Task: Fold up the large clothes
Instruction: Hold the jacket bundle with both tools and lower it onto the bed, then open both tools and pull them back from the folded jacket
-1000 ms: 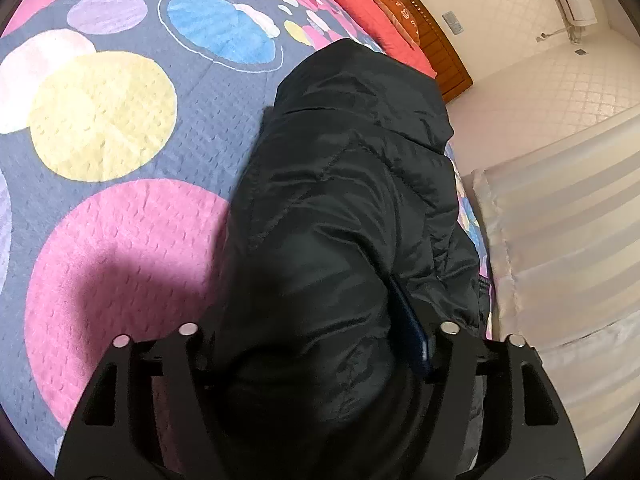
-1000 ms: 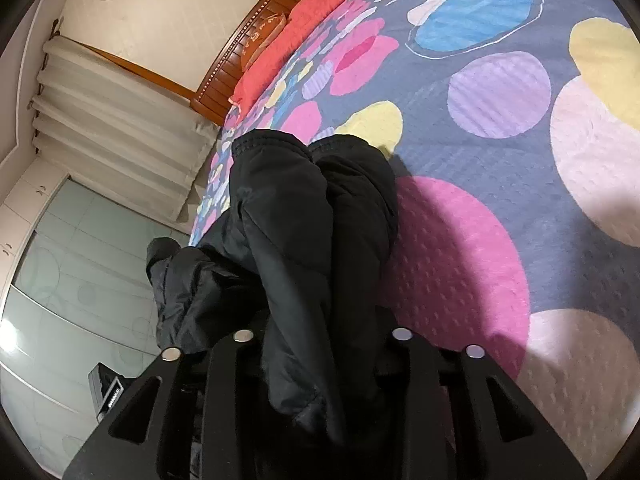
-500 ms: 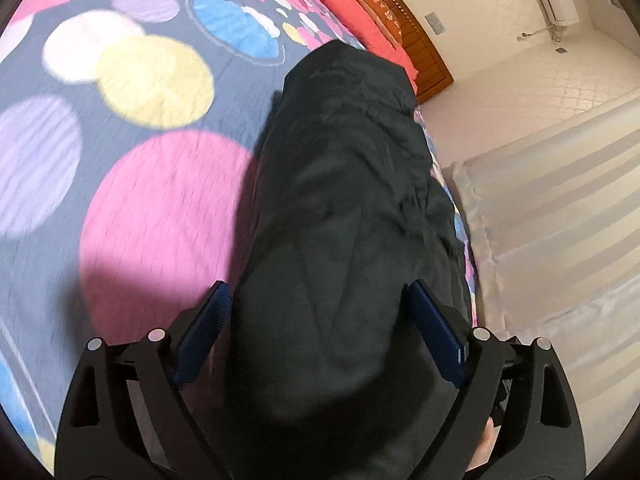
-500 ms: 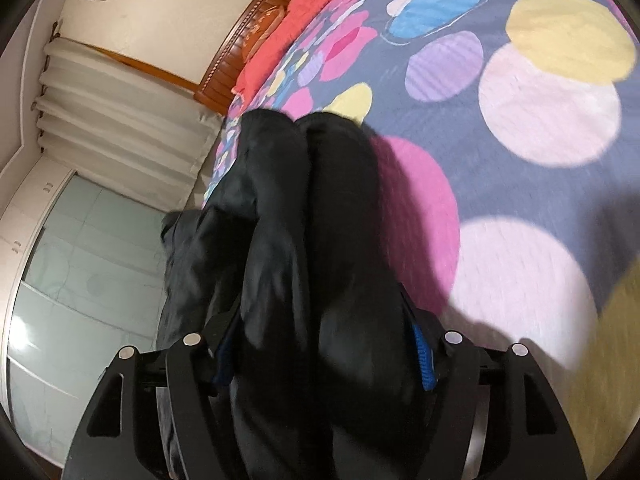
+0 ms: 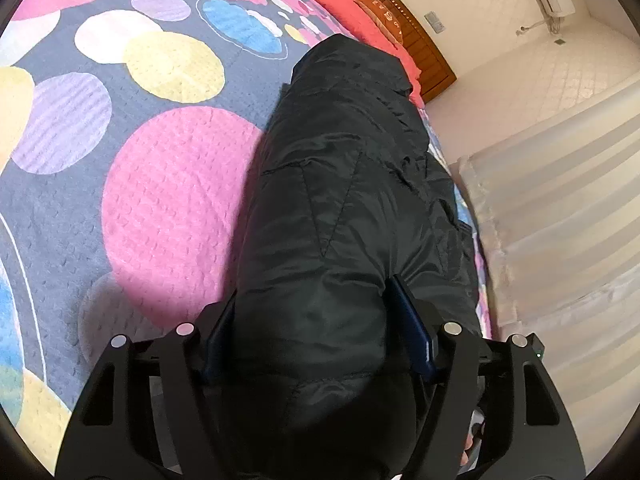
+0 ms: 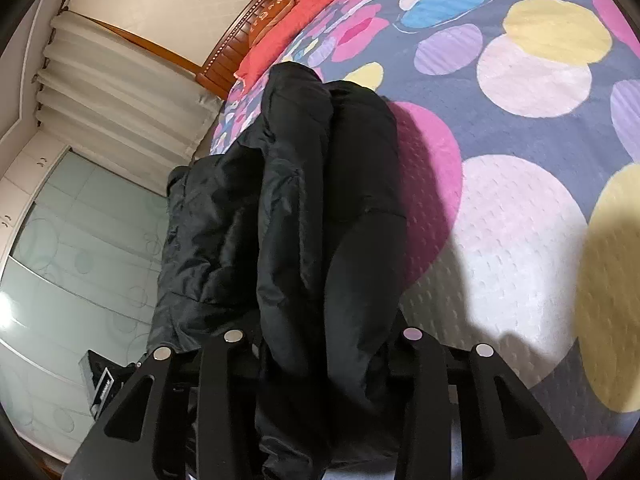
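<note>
Left gripper (image 5: 316, 320) has a thick roll of the black jacket (image 5: 340, 184) between its jaws, and they are closing in on it now — blue pads (image 5: 412, 336) pressed into the padding on both sides. Right gripper (image 6: 324, 340) has the jaws closing too, squeezing a narrower bundle of the same jacket (image 6: 320, 200), two puffy folds side by side running away from the camera. Jacket lies along the edge of the bed, on the dotted bedspread (image 5: 160, 200) — part of it right over a big pink circle. In the right wrist view some loose fabric spills off to the left of the held folds, toward the curtain (image 6: 120, 92). Red pillows (image 5: 360, 16) sit at the far end against a wooden headboard (image 5: 416, 44).
</note>
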Demonstrator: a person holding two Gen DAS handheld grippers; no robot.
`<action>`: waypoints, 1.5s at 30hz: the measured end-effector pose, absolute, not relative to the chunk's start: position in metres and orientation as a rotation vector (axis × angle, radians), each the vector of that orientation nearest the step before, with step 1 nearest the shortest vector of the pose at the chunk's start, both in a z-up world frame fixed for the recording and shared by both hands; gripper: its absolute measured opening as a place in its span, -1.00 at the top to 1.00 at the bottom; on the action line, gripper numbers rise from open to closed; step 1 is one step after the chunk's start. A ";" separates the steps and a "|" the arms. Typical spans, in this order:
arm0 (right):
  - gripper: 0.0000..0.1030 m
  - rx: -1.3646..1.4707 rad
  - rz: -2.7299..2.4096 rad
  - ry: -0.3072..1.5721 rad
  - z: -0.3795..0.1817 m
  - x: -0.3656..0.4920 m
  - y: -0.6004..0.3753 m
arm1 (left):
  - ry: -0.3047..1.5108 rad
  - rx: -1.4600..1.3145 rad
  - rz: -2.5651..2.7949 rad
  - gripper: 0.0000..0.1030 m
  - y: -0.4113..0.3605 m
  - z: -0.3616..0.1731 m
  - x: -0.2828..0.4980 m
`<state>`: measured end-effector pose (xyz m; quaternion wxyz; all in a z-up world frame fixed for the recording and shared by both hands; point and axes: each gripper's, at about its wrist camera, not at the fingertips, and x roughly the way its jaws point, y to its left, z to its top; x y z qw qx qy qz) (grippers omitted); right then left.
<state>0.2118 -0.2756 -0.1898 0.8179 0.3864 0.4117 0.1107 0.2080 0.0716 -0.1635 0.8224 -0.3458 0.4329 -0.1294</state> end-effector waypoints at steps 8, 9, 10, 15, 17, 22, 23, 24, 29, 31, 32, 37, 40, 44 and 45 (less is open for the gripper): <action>0.29 0.875 0.240 0.877 -0.206 0.215 -0.285 | 0.912 -0.720 -0.268 -0.33 0.072 -0.169 0.206; 0.29 0.873 0.237 0.876 -0.206 0.215 -0.284 | 0.910 -0.717 -0.267 -0.33 0.072 -0.169 0.206; 0.28 0.874 0.237 0.874 -0.207 0.215 -0.285 | 0.908 -0.713 -0.266 -0.34 0.071 -0.169 0.206; 0.22 0.890 0.240 0.865 -0.208 0.214 -0.286 | 0.898 -0.717 -0.273 -0.44 0.073 -0.170 0.204; 0.17 0.896 0.240 0.861 -0.208 0.213 -0.287 | 0.897 -0.734 -0.279 -0.47 0.076 -0.171 0.203; 0.03 0.924 0.240 0.848 -0.207 0.210 -0.289 | 0.904 -0.754 -0.276 -0.67 0.082 -0.173 0.198; 0.02 0.930 0.241 0.844 -0.206 0.209 -0.290 | 0.904 -0.752 -0.273 -0.67 0.082 -0.172 0.197; 0.00 0.935 0.240 0.841 -0.205 0.207 -0.291 | 0.904 -0.745 -0.269 -0.68 0.082 -0.171 0.195; -0.11 0.948 0.228 0.833 -0.201 0.194 -0.297 | 0.899 -0.689 -0.246 -0.69 0.079 -0.162 0.186; -0.14 0.949 0.223 0.833 -0.201 0.188 -0.299 | 0.894 -0.652 -0.234 -0.69 0.078 -0.158 0.181; -0.14 0.947 0.220 0.834 -0.201 0.185 -0.300 | 0.892 -0.640 -0.228 -0.69 0.078 -0.157 0.179; -0.14 0.949 0.208 0.835 -0.199 0.171 -0.303 | 0.892 -0.599 -0.205 -0.69 0.076 -0.153 0.166; -0.15 0.940 0.198 0.833 -0.195 0.163 -0.304 | 0.893 -0.565 -0.187 -0.69 0.073 -0.149 0.157; -0.15 0.908 0.169 0.828 -0.187 0.148 -0.303 | 0.882 -0.475 -0.149 -0.69 0.065 -0.142 0.143; -0.15 0.894 0.159 0.827 -0.184 0.145 -0.302 | 0.878 -0.447 -0.137 -0.69 0.062 -0.139 0.139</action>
